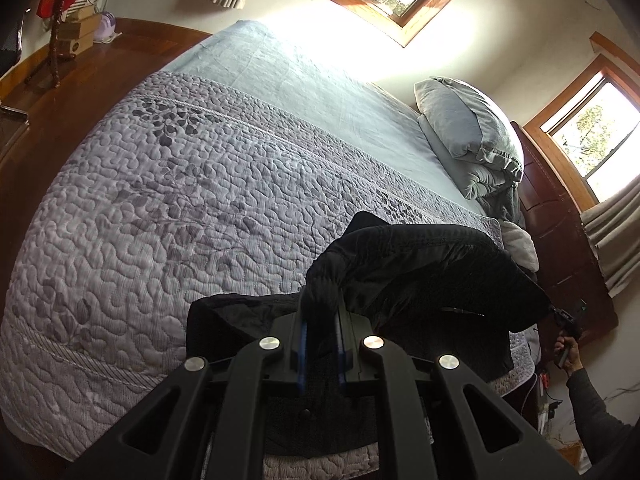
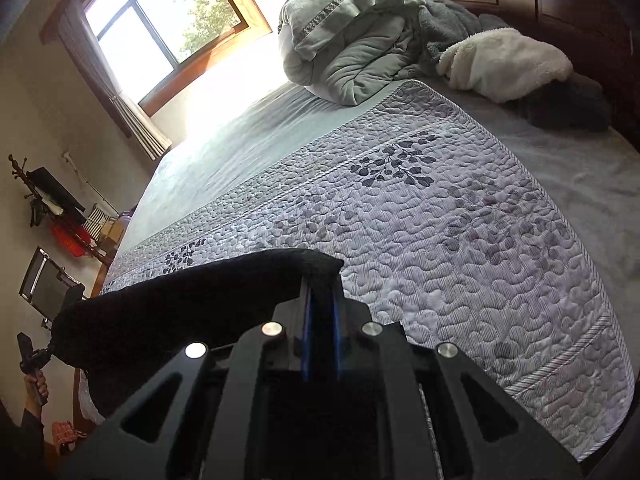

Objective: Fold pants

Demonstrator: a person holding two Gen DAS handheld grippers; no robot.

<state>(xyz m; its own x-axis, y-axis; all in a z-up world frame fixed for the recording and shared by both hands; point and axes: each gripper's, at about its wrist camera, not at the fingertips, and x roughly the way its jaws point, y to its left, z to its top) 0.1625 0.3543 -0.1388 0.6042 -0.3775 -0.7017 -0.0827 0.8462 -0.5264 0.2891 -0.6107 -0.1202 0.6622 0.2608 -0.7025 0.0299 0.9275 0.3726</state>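
Black pants (image 1: 424, 272) hang stretched between my two grippers above the near edge of the quilted bed (image 1: 160, 208). My left gripper (image 1: 320, 300) is shut on one end of the pants' top edge. My right gripper (image 2: 320, 280) is shut on the other end; the pants (image 2: 180, 300) stretch away to the left in the right wrist view. The right gripper shows small in the left wrist view (image 1: 568, 316), and the left one in the right wrist view (image 2: 36, 356). The lower part of the pants drapes over the bed's edge.
A grey quilt (image 2: 460, 248) covers the bed. A folded duvet and pillow (image 2: 352, 40), a white fleece (image 2: 508, 64) and a dark headboard (image 1: 560, 216) lie at the head end. A wooden floor (image 1: 80, 80) and a coat stand (image 1: 56, 28) lie beyond the bed. Windows (image 2: 168, 12) are behind.
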